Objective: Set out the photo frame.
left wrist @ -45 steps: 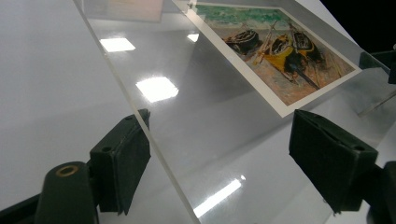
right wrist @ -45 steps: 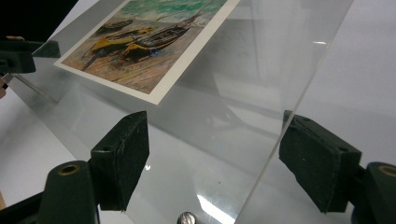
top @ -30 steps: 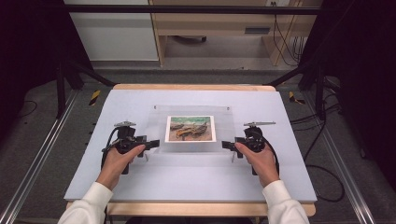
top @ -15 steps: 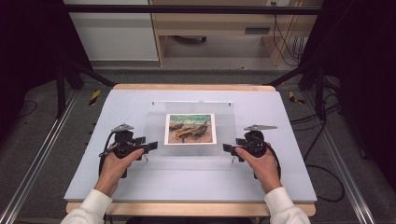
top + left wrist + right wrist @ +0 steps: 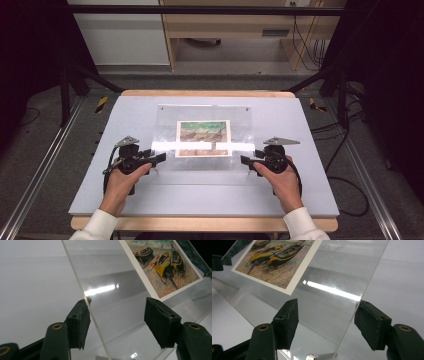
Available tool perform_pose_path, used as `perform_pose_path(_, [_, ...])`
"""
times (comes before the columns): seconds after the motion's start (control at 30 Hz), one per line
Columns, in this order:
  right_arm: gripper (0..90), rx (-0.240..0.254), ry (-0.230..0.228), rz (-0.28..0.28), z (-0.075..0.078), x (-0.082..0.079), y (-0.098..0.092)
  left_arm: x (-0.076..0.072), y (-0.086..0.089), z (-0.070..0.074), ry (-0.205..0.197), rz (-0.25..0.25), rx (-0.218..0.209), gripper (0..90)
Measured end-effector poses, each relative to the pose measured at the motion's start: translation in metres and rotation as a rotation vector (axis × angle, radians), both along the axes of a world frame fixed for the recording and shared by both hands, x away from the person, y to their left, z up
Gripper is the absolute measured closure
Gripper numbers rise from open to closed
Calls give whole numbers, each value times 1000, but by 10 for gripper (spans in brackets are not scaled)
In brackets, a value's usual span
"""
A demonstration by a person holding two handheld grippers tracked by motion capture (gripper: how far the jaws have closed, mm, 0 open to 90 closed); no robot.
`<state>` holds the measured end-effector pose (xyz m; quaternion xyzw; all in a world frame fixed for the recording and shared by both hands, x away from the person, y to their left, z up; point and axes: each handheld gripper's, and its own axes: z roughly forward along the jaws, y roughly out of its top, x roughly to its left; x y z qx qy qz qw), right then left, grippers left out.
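With my left claw (image 5: 159, 159) and right claw (image 5: 245, 160) both spread and just closing around the side edges of the tilted clear acrylic frame (image 5: 165, 131) mid-table, pads not yet pressing, I judged an even, simultaneous squeeze wisest.

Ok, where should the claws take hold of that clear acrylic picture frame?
Grip the acrylic frame by its bare side margins, left claw from the left edge, right claw from the right. Each thin edge already runs between open jaws that have just been closing, clear of the boat picture. The sheet looks slick, so clamp squarely.
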<state>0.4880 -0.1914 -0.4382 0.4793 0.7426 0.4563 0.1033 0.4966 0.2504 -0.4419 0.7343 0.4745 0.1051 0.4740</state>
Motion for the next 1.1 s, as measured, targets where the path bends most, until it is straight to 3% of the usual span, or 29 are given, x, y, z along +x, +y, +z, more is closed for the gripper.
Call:
perform_pose_path(0.43, [404, -29, -67, -15, 0, -16, 1, -13, -1, 5, -28, -13, 51, 400])
perform_pose_path(1.1, [467, -34, -84, -21, 1, -24, -1, -21, 0, 6, -45, -21, 69, 438])
